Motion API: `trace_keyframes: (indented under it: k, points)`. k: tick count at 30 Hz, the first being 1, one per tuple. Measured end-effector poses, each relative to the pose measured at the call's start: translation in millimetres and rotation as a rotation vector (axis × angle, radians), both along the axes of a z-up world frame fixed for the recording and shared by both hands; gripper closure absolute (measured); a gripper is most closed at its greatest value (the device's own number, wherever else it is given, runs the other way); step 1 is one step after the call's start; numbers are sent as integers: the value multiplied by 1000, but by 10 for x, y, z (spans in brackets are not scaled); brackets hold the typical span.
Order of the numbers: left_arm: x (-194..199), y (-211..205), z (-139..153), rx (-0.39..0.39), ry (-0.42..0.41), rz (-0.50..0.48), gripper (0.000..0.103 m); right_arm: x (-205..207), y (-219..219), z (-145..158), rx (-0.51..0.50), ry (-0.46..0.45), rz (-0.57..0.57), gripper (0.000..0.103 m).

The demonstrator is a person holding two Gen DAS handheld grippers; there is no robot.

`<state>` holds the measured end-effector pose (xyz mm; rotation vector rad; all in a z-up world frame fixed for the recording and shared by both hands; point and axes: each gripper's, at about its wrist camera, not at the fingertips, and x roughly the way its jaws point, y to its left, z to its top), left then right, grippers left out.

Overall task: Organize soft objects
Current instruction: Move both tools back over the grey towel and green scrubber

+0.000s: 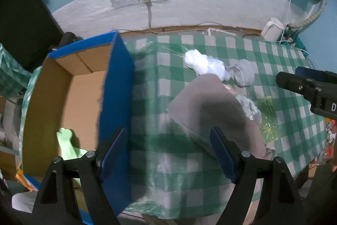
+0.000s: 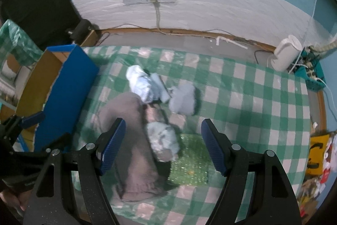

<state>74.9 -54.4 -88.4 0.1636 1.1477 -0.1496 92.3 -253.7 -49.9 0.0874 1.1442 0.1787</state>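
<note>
Grey-brown cloth lies spread on the green checked tablecloth, and I see its near part framed between my right gripper jaws, which stand wide and hold nothing. A pale blue bundle sits on it. My left gripper gapes empty too, between the blue-sided box and the cloth's left edge.

text: "D" | colour: white | on: right gripper black body | other text: none legible
</note>
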Motion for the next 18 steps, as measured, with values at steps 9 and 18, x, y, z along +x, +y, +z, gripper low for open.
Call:
trace_keyframes:
  k: [9,18]
  points:
    - [99,-455,-172,9,68,-26,21,-73,-271,-268,-5,51,-35,27]
    - [142,-754,-247,-11,110,-25,20,-144,-469,-444,-14,84,-51,26]
